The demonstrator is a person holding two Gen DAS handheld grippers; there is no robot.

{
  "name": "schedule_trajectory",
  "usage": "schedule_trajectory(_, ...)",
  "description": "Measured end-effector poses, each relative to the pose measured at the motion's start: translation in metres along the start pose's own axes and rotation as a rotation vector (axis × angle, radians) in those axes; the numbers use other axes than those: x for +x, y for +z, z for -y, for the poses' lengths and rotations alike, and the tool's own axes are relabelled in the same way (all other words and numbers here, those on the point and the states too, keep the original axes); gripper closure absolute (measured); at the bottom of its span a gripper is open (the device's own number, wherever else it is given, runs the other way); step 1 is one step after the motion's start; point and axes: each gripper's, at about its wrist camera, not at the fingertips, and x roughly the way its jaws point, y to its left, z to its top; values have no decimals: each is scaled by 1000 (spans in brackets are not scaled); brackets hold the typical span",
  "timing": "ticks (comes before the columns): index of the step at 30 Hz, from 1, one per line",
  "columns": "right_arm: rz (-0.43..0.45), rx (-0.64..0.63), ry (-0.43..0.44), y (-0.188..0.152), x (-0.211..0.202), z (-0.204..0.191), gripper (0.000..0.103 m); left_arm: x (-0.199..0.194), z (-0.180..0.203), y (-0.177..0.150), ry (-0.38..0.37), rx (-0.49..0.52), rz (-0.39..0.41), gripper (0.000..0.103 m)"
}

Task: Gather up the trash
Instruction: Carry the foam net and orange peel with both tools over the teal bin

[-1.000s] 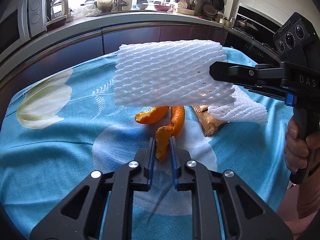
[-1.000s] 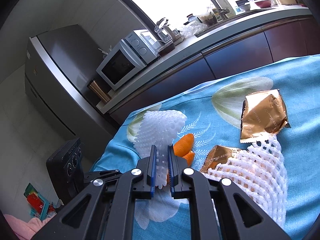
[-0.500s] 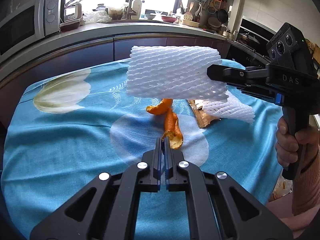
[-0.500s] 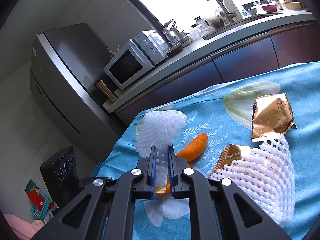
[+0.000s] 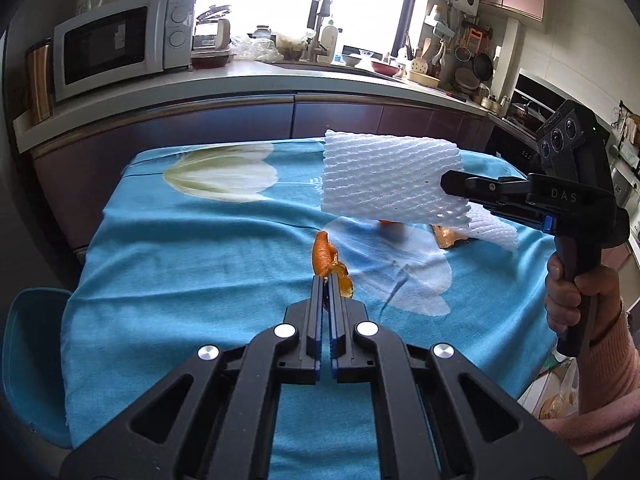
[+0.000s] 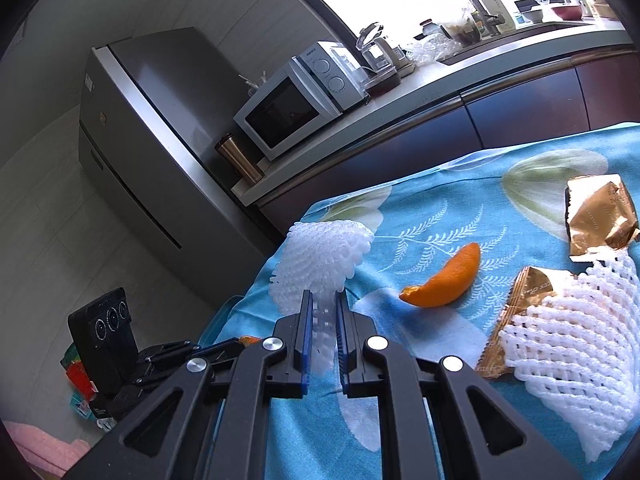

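Both jaws clamped: L gripper (image 5: 325, 280) on orange peel (image 5: 325, 257), R gripper (image 6: 322, 300) on foam net (image 6: 320, 264).

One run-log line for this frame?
left gripper: shut on orange peel | right gripper: shut on foam net | second peel: on tablecloth

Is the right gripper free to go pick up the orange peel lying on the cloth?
Probably not yet: the right gripper is shut on a foam net. The peel itself lies uncovered.

We are seeing a white foam net (image 5: 384, 178) hanging above the blue tablecloth (image 5: 192, 256), orange peel (image 6: 444, 282) lying on it.
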Motion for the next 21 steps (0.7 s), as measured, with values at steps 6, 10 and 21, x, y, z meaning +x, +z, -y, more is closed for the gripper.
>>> schedule_trajectory(6,-26,-19,30,-3,16,-18,93,-29,-25,-7,51,-47,33,100)
schedule_trajectory(10,-50,-33,50,-5,29,-30,93,-49,-42,-12,86,-79,59,100)
schedule_trajectory(21,-128,-83,113,-6,78,-68,93,-103,-95,-29,206,-181,123,100)
